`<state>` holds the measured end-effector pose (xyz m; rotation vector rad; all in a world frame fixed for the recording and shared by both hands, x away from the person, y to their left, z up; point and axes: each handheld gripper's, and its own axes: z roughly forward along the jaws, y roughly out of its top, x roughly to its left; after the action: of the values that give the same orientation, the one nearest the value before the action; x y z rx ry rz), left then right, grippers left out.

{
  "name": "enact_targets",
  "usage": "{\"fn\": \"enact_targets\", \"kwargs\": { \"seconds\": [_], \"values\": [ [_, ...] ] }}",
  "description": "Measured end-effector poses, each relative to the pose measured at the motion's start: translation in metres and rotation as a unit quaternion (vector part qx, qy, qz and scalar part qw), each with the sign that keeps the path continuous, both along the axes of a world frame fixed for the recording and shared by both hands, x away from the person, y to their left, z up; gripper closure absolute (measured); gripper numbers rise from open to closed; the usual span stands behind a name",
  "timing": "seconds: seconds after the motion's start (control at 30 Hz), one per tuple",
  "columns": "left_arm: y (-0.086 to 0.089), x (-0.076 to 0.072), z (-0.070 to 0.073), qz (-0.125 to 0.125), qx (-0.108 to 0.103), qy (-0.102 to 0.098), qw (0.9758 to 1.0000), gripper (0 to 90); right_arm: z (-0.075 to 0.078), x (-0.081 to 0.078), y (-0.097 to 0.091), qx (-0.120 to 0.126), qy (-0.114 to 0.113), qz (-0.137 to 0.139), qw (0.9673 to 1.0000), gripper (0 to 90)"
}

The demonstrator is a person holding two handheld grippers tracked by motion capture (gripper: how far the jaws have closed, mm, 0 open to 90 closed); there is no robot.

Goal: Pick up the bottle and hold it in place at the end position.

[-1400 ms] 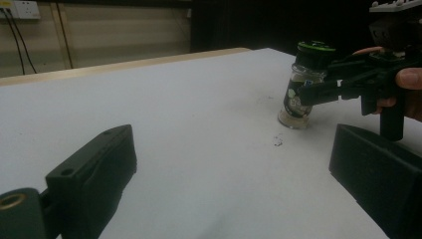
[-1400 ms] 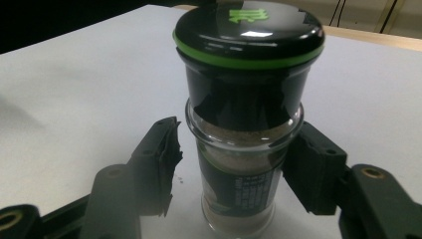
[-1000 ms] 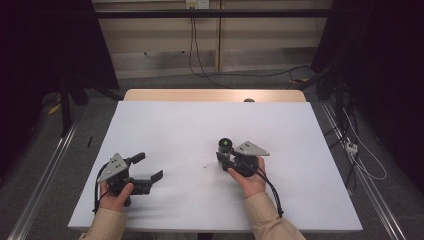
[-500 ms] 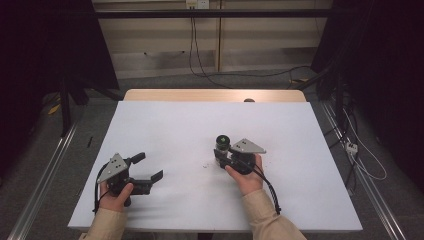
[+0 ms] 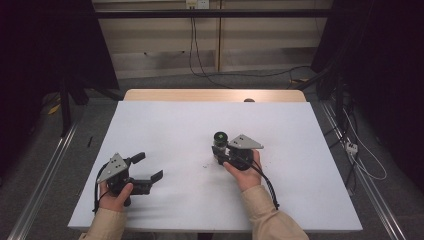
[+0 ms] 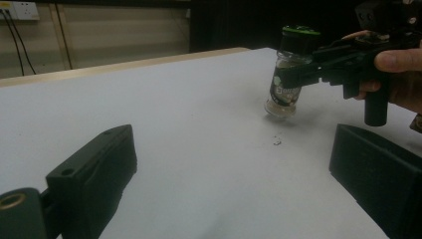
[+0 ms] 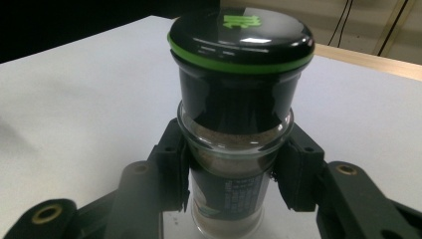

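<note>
- The right tongs (image 5: 220, 150) are clamped on a jar (image 5: 220, 141), with a pad pressed to each side of the glass body, below the black cap.
- In the right gripper view, the jar (image 7: 234, 144) stands between the 2 jaws, its cap ringed in green and marked with a green logo; brownish powder shows through the glass.
- In the left gripper view, the jar (image 6: 290, 72) is tilted, its cap leaning away from the right tongs (image 6: 298, 74), and its base sits at or just above the worktop (image 6: 199, 114); I cannot tell whether it touches.
- A few dark specks (image 6: 276, 142) lie on the worktop near the jar's base.
- In the high view, the jar is right of the middle of the white worktop (image 5: 175, 125).
- The left tongs (image 5: 148, 166) rest near the front left corner, jaws spread wide with nothing between them, well apart from the jar.
- Each hand grips its tool from behind, with the sleeves coming in from the near edge.
</note>
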<state>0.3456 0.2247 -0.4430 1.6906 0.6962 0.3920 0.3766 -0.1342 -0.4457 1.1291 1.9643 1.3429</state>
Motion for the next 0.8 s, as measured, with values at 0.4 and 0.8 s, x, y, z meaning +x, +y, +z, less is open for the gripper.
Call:
{"fn": "enact_targets", "kwargs": {
  "seconds": [0.4,0.8],
  "values": [
    [-0.001,0.000,0.000,-0.003,0.000,-0.001,1.0000,4.5,0.003,0.009,0.003,-0.001,0.001,0.005,1.0000,53.4],
    [-0.001,0.000,0.000,-0.003,-0.001,-0.001,1.0000,4.5,0.006,0.017,0.006,0.000,-0.003,0.005,1.0000,53.4]
  ]
}}
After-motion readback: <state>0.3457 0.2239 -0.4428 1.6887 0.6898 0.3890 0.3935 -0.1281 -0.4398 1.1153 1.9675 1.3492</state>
